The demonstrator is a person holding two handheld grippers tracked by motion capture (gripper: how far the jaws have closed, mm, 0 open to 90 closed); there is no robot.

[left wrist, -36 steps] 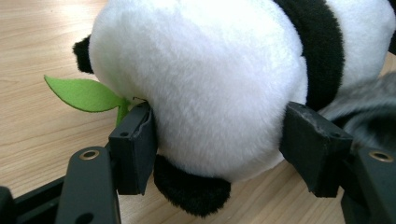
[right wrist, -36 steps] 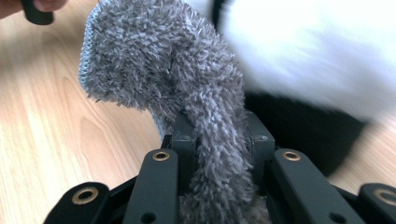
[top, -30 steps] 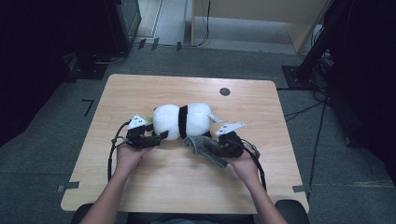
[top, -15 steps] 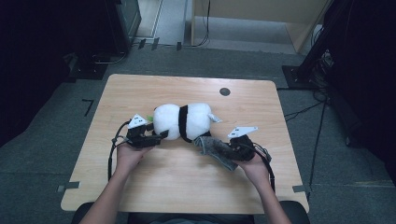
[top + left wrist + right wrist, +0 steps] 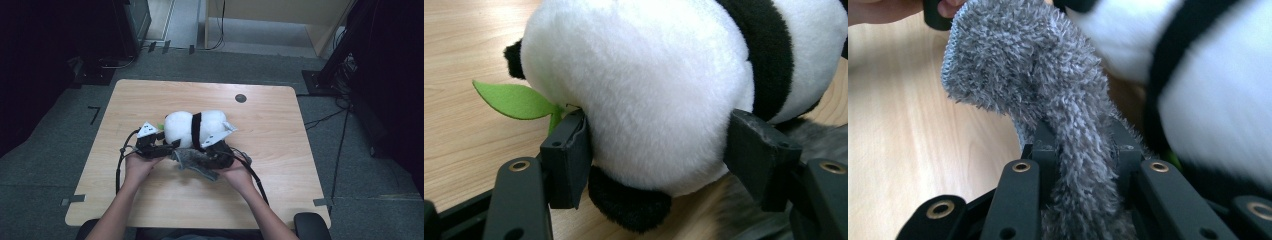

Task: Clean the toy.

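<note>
Item, left to right on the desk: left gripper at 9 o'clock of the plush panda, jaws clamped on its white end. Panda's long axis runs 9 to 3 o'clock, mid-desk. Right gripper at 5 o'clock of the panda, jaws pinched on a grey fuzzy cloth, which trails toward 9 o'clock and touches the panda's near side.

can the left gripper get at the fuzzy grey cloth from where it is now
Probably not as things stand. The left gripper has its jaws clamped on the white and black plush panda, and the fuzzy grey cloth is already pinched in the right gripper. It would have to let go first.
</note>
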